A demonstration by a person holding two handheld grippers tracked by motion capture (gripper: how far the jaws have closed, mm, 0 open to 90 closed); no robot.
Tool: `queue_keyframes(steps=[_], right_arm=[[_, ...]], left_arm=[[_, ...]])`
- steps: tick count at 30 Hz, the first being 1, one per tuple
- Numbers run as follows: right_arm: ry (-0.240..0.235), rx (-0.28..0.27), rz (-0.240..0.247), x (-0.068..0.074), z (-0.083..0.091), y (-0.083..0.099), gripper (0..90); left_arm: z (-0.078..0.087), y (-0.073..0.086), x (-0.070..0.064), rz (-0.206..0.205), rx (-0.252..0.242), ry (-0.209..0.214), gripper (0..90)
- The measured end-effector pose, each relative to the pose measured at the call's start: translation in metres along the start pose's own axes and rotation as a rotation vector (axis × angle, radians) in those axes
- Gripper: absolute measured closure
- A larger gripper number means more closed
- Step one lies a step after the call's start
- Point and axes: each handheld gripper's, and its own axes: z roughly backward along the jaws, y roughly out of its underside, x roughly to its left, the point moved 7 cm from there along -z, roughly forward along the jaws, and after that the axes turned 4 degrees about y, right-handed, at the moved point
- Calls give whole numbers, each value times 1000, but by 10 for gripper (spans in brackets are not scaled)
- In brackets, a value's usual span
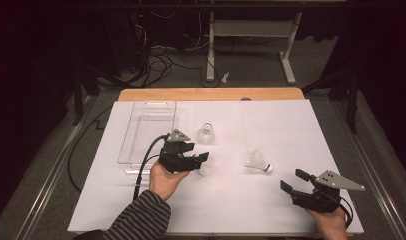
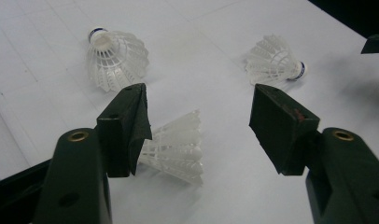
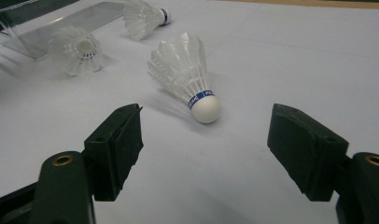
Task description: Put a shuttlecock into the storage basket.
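Your left gripper (image 2: pixel 197 126) has its jaws spread wide w/ the nearest shuttlecock (image 2: pixel 176 147) lying on its side between them, feather skirt toward the camera, just by the left-hand pad and apart from the other; in the high view it sits just off the gripper tip (image 1: pixel 205 161), near the clear plastic tray (image 1: pixel 141 131). Looks like you're about to pinch it, prob. for the tray. Centre the jaws first so both pads meet the skirt together, else the near pad will likely shove it sideways. Close gently: the skirt is thin white ribbed vanes, light and springy, so it'll crush or squirt out if squeezed hard; gripping lower, toward the base, should hold better, tho the base is hidden behind the pad here. Your right gripper (image 3: pixel 204 147) is also wide open, holding nothing, aimed at a second shuttlecock (image 3: pixel 185 70) lying tilted w/ its rounded white cork tip and blue band toward you, ahead of the jaws and not yet between them. A third shuttlecock (image 1: pixel 205 133) stands skirt-down, cork up, beside the tray's right wall. The table sheet (image 1: pixel 291 130) is smooth white paper, little friction, so expect these to slide or roll on the cone. Pads are matte black, blocky, slightly scuffed.
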Motion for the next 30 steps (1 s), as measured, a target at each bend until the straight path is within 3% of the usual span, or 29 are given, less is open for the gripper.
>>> queue_keyframes(steps=[12, 17, 21, 30], right_arm=[[0, 7, 7, 1, -1, 1, 271], [1, 11, 8, 0, -1, 1, 271], [1, 14, 10, 1, -1, 1, 272], [-2, 30, 21, 1, -3, 2, 273]], left_arm=[[-7, 5, 3, 22, 124, -15, 431], [-8, 3, 2, 42, 162, 6, 437], [-10, 0, 1, 29, 184, 1, 449], [-15, 0, 0, -1, 243, -51, 476]])
